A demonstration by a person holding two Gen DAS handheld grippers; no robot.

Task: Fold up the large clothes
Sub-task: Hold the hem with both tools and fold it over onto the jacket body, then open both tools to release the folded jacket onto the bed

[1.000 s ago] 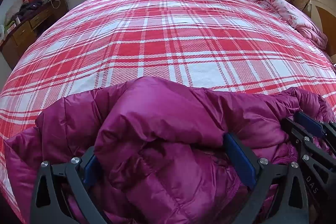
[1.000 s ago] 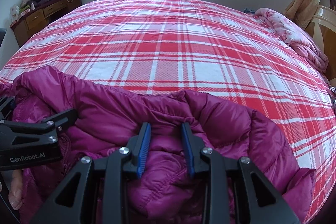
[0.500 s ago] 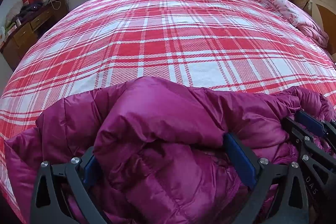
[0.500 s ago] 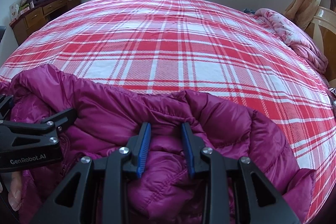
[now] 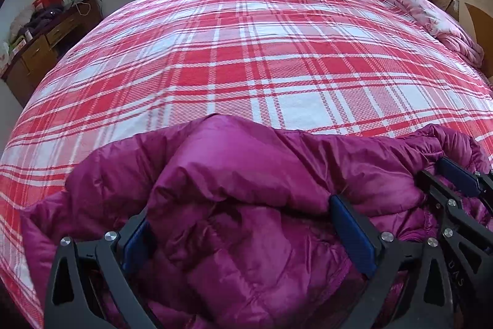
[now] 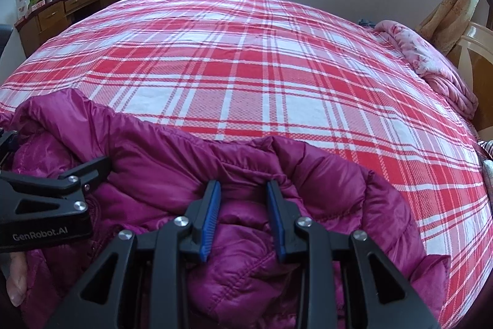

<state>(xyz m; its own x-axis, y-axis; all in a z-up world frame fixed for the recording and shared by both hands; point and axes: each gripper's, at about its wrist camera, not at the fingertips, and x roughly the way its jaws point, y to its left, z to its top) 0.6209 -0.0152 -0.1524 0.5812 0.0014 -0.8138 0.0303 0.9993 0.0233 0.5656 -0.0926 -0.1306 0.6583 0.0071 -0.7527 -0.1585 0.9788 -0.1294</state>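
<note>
A magenta down jacket (image 5: 234,205) lay bunched at the near edge of a bed (image 5: 246,67) covered in red and white plaid, filling the 6 o'clock half of both my views. My left hand-held gripper (image 5: 243,224) had its jaws spread wide around a thick mound of the padding, and I could not tell whether the pads truly pressed on it. My right hand-held gripper (image 6: 243,221) stood narrow, with a ridge of the quilted fabric between its blue pads; its jaws had just been opening a little, and the fabric looked barely pinched, if at all. In the right view the left tool showed at 9 o'clock, close beside. I judged the fold itself was not yet begun: this was the stage of gathering and taking hold of the heap. The next move would call for firm grips on two edges, then lifting and spreading the jacket flat toward 12 o'clock, where the bed lay free.
</note>
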